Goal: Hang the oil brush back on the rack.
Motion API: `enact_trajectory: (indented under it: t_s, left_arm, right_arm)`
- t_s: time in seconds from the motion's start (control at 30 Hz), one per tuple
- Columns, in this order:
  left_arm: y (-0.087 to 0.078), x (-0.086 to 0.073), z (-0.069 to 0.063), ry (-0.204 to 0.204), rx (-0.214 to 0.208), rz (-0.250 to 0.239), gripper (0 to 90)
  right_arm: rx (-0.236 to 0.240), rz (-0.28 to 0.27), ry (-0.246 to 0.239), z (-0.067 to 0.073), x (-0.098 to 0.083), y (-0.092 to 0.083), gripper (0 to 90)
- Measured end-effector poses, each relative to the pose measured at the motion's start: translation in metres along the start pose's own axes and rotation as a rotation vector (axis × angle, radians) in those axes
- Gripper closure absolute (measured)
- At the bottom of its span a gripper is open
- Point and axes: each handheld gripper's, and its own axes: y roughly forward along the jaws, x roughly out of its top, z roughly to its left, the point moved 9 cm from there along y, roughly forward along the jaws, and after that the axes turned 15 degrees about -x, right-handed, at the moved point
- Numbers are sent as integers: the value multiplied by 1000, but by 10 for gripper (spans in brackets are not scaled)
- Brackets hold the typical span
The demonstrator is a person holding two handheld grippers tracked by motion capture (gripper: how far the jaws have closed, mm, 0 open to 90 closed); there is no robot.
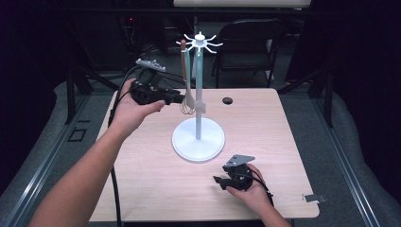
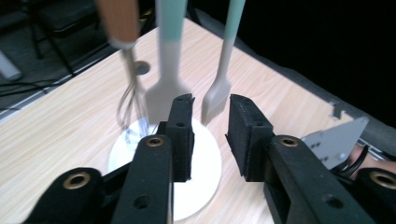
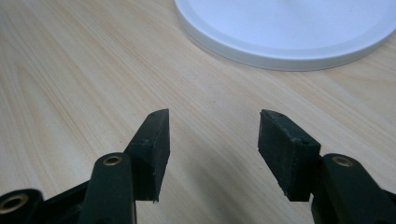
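Note:
A white utensil stand (image 1: 198, 85) with a round base (image 1: 208, 144) rises at the table's middle. From its top hooks hang a wooden-handled whisk (image 2: 127, 100), a teal-handled spatula (image 2: 164, 93) and a narrower pale spatula (image 2: 216, 99). My left gripper (image 1: 182, 98) is held level just left of the hanging utensils, its jaws open with nothing between them (image 2: 210, 105); the utensils' lower ends hang just beyond the tips. My right gripper (image 1: 217, 180) rests low over the table near the front, open and empty (image 3: 212, 123), with the stand's base (image 3: 289, 32) ahead of it.
A black round grommet (image 1: 228, 100) sits in the tabletop behind the stand. A small metal clip (image 1: 313, 197) lies at the table's front right corner. A dark folding chair (image 1: 248, 42) stands beyond the far edge. Bare wood (image 1: 151, 170) lies between the two hands.

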Motion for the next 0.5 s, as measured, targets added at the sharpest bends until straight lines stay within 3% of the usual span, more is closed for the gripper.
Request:
enact_trajectory:
  t_s: [0.13,0.3,0.5]
  left_arm:
    - [-13,-23,6,-25,58,-9,633]
    - [-20,-60,12,-51,119,22,600]
    - [-17,-105,17,-111,131,24,517]
  right_arm:
    - [-6,0,1,-5,1,-2,431]
    - [-14,-15,19,-10,3,-4,426]
    - [-30,-13,30,-15,4,-6,424]
